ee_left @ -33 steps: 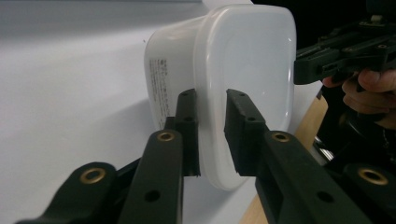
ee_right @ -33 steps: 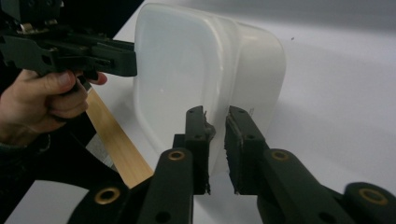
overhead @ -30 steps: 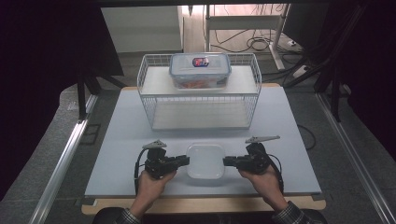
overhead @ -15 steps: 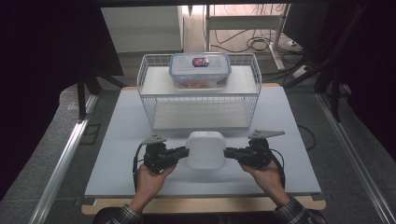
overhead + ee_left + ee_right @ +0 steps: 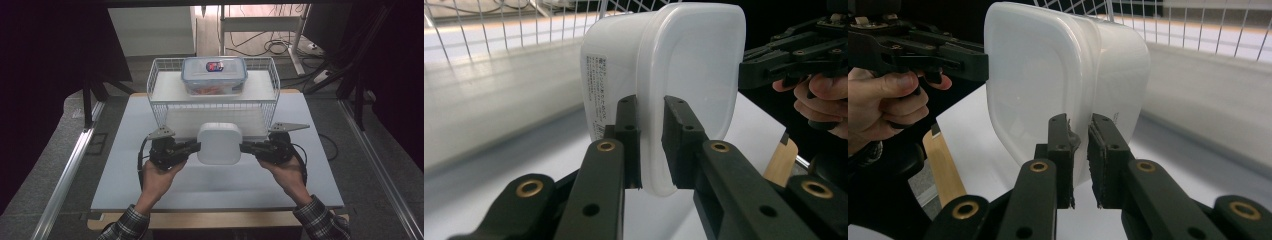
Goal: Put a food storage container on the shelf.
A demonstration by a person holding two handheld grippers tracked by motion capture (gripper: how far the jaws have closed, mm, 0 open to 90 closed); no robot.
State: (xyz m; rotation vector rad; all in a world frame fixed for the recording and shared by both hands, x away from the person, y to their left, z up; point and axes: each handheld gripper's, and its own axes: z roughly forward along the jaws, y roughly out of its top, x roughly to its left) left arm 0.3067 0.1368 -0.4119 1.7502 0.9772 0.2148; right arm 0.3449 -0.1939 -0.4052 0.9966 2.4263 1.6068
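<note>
A white translucent plastic container (image 5: 219, 143) hangs above the table, tipped on edge so its wide rimmed face points toward the person's side. My left gripper (image 5: 192, 146) is shut on its left rim. In the left gripper view the two jaws of my left gripper (image 5: 651, 107) pinch the thin rim of the container (image 5: 684, 70). My right gripper (image 5: 247, 147) is shut on the opposite rim. The right gripper view shows my right gripper (image 5: 1080, 125) pressing both pads on the rim of the container (image 5: 1043, 80). A printed label sits on the container's side wall.
A white wire rack (image 5: 160, 100) stands just behind the container at the back of the white table (image 5: 200, 185). On the rack's top shelf rests a clear lidded box (image 5: 214, 75) with blue latches. Dark stands flank the table, and cables lie on the floor beyond.
Both grippers have risen with the container between them. It went from lying flat on the table to held tipped on edge, closer to the rack.
</note>
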